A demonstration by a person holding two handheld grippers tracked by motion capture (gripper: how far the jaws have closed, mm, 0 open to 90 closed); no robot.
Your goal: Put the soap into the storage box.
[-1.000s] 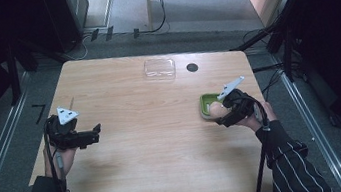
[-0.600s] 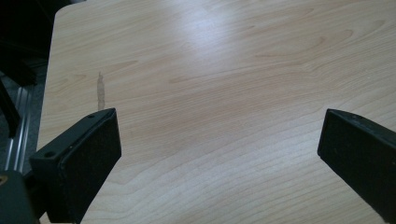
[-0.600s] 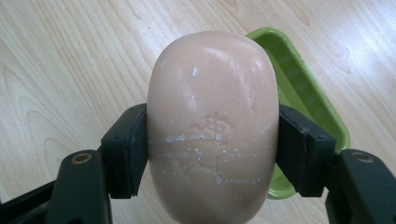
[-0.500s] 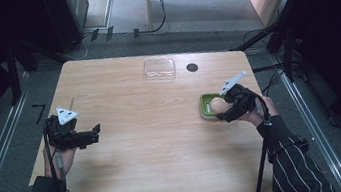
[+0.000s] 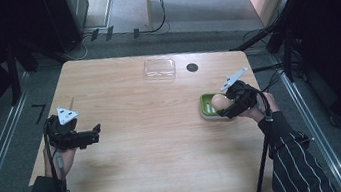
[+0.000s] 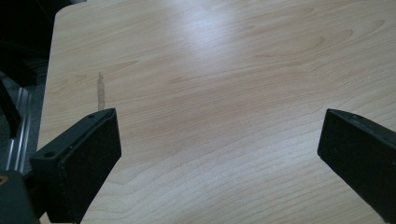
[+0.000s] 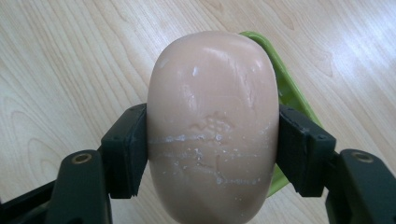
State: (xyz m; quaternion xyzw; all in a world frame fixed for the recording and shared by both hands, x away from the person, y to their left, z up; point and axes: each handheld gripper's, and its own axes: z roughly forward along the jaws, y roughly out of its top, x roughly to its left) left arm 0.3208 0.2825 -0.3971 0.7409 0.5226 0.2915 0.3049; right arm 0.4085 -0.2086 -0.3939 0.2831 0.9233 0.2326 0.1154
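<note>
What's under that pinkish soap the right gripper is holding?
A green dish peeks out beneath the soap, held by the right gripper. The soap covers most of the dish, so its inside is hidden.

High view: overhead, facing forward and down, far, whole table (image 5: 165, 142) | Left gripper view: low, close over bare tabletop between wide jaws | Right gripper view: very close on soap (image 7: 212, 126) above green dish (image 7: 289, 93) | Shared: wood tabletop, soap, dish
</note>
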